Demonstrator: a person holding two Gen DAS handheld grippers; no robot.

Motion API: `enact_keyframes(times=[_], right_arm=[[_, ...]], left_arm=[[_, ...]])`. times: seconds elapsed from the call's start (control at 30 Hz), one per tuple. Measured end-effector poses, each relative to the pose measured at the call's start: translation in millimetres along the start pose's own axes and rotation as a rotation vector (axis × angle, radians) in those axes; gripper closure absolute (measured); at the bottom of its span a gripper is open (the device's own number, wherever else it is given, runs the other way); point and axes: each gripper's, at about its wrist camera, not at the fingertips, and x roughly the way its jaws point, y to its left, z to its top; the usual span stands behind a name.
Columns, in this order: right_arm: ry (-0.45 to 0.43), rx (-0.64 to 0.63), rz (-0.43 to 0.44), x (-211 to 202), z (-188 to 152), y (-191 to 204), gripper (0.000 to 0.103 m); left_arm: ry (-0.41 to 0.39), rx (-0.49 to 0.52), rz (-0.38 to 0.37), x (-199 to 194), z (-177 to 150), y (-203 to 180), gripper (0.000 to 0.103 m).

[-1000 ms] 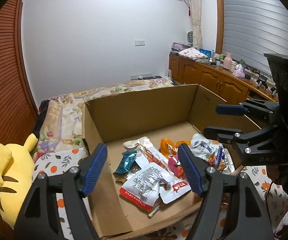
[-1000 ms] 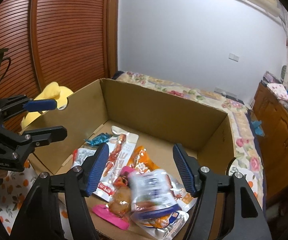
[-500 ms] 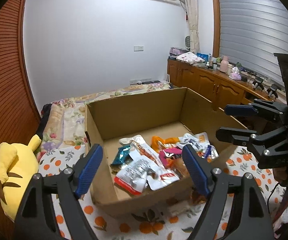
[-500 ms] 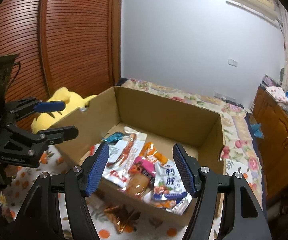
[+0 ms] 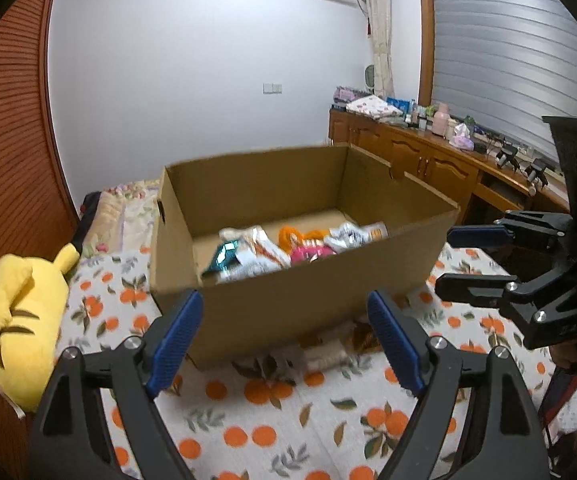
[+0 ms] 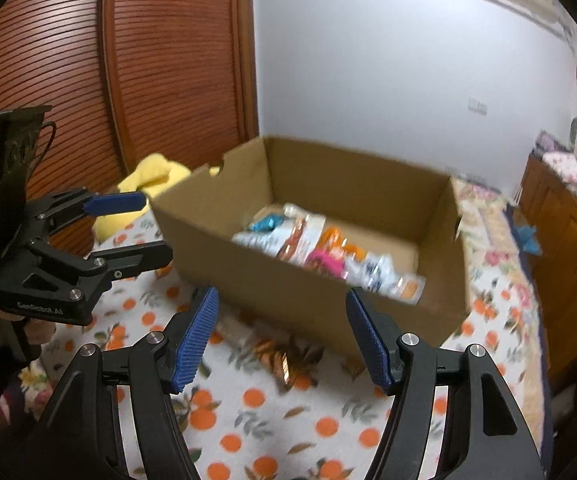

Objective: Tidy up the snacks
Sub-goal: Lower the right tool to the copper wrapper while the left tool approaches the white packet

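While your left tongs (image 5: 284,340) pull back from the cardboard box (image 5: 300,308), their jaws have just been opening and now stand spread and empty, with the snack packets (image 5: 284,248) lying inside the box ahead of the tips and a few loose packets (image 5: 328,354) on the orange-print cloth (image 5: 288,432) just beyond them. From the right view, your right tongs (image 6: 282,338) are also spread with nothing between them and have backed out too, the box (image 6: 288,292) ahead; the wrapper (image 6: 284,354) just past the tips looks like your next pick.
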Motion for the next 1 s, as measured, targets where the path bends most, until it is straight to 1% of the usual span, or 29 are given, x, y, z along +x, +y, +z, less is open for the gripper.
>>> enact_keyframes(times=[0.2,0.27,0.4,0.5,0.77,0.83,0.87,0.9,0.93,0.97,1.0], right_arm=[[0.091,0.017,0.028,25,-24,3,0.037],[0.121,0.015,0.035,36,-30,4,0.04],[0.164,-0.001,0.045,53,-35,5,0.046],[0.193,-0.003,0.05,67,-37,3,0.048],[0.27,-0.034,0.064,99,-42,2,0.048],[0.284,-0.042,0.063,102,-45,2,0.054],[0.294,-0.051,0.058,104,-48,3,0.059],[0.294,-0.055,0.056,104,-49,3,0.071],[0.289,-0.054,0.061,103,-50,2,0.079],[0.287,-0.049,0.076,101,-51,1,0.082],[0.286,-0.049,0.073,99,-52,0,0.084]], left_arm=[[0.052,-0.017,0.0,11,-22,-2,0.018],[0.067,-0.023,0.002,16,-26,-1,0.018],[0.094,-0.033,0.002,25,-34,4,0.018],[0.11,-0.039,-0.001,31,-38,6,0.018],[0.136,-0.049,-0.003,42,-44,9,0.018],[0.144,-0.051,-0.007,45,-45,8,0.018],[0.146,-0.051,-0.009,48,-45,7,0.018],[0.147,-0.05,-0.011,50,-46,6,0.018],[0.161,-0.045,-0.006,54,-47,5,0.018],[0.169,-0.041,-0.001,57,-47,3,0.018],[0.169,-0.038,-0.002,59,-47,2,0.018]])
